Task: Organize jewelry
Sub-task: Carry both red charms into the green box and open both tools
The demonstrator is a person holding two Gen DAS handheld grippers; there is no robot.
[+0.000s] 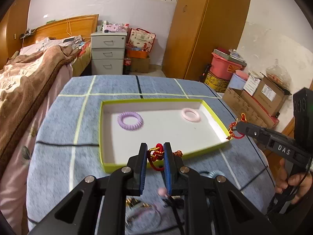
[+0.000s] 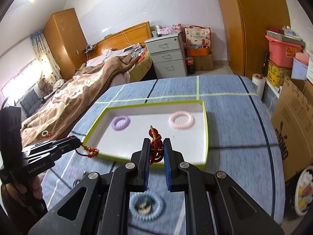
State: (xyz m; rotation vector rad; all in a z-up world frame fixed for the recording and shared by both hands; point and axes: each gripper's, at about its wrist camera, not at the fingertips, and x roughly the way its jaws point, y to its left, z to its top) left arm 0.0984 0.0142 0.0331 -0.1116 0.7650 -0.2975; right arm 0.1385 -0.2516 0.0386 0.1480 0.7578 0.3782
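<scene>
Pinching a red and gold knotted cord (image 1: 156, 152) between its blue pads, the left gripper (image 1: 155, 156) is closed on it above the near edge of a shallow tray (image 1: 215, 121) with a lime-green rim. From the right wrist view the same kind of red cord (image 2: 155, 145) is clamped in the right gripper (image 2: 156, 152), a gold piece sticking up above the jaws, over the tray's near side. Whether the two hold one cord or two separate pieces cannot be told. In each view the other gripper shows at the side with red cord hanging from its tip beside the tray's corner, and a hand (image 1: 293, 182) wraps its handle.

Inside the tray, on its white floor, lie a purple spiral hair tie (image 1: 130, 120) toward the left and a pink hair tie (image 1: 190, 114) toward the right, well apart. The tray sits on a desk covered by a blue cloth (image 1: 58, 137) with pale and dark stripes. Nearer the camera, blurred small items (image 1: 140, 205) lie on the cloth, partly hidden by the gripper frame; under the right gripper a blue ring (image 2: 144, 205) is visible, too blurred to tell more.
</scene>
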